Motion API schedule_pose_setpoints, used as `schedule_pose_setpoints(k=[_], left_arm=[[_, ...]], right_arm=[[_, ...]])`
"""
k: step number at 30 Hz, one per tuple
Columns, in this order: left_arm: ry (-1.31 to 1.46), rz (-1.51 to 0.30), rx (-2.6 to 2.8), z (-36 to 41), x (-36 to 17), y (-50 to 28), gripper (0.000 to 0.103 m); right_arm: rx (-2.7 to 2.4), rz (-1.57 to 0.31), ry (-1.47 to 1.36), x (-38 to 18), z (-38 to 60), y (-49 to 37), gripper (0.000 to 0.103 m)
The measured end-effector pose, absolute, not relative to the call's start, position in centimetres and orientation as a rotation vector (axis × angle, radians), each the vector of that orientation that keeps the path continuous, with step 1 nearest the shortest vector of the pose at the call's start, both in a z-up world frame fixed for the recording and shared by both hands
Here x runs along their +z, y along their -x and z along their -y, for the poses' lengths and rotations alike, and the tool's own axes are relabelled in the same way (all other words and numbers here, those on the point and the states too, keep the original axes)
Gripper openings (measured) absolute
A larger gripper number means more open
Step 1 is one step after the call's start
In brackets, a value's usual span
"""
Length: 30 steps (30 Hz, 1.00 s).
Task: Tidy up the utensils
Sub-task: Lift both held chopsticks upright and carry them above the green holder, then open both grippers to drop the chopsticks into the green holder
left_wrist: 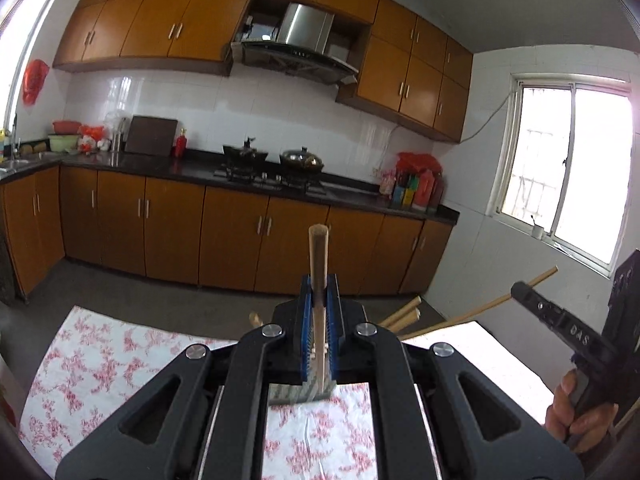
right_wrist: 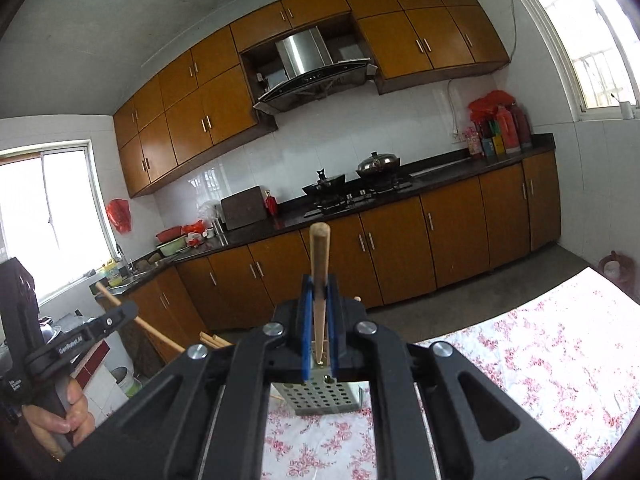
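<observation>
In the left wrist view my left gripper [left_wrist: 319, 282] is shut on a wooden chopstick [left_wrist: 318, 248] that points up and forward past its blue pads. Below it a perforated metal utensil holder [left_wrist: 294, 394] stands on the floral tablecloth [left_wrist: 100, 356], with more chopsticks [left_wrist: 402, 312] poking out beside it. In the right wrist view my right gripper [right_wrist: 318, 282] is likewise shut on a wooden chopstick [right_wrist: 319, 248], above the same holder [right_wrist: 324, 398]. Each view also shows the other gripper held by a hand [left_wrist: 576, 420] at its edge.
The table's far edge lies just beyond the holder, with dark floor [left_wrist: 160, 292] between it and the brown kitchen cabinets [left_wrist: 172, 220]. A stove with pots [left_wrist: 276, 160] sits on the counter. Windows [left_wrist: 568, 168] are at the side walls.
</observation>
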<state>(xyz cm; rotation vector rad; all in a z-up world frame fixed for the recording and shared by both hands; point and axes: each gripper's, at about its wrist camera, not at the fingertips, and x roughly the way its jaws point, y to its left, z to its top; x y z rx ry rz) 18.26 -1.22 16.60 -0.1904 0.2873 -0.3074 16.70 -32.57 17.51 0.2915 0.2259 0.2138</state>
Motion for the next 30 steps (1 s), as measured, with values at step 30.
schedule_pose_setpoints(k=[30], left_arm=[[0.241,-0.312,-0.145,2.0,12.6,-25.0,0.020]], right_arm=[[0.180,-0.355,-0.224,13.7,28.6,-25.6,0.022]])
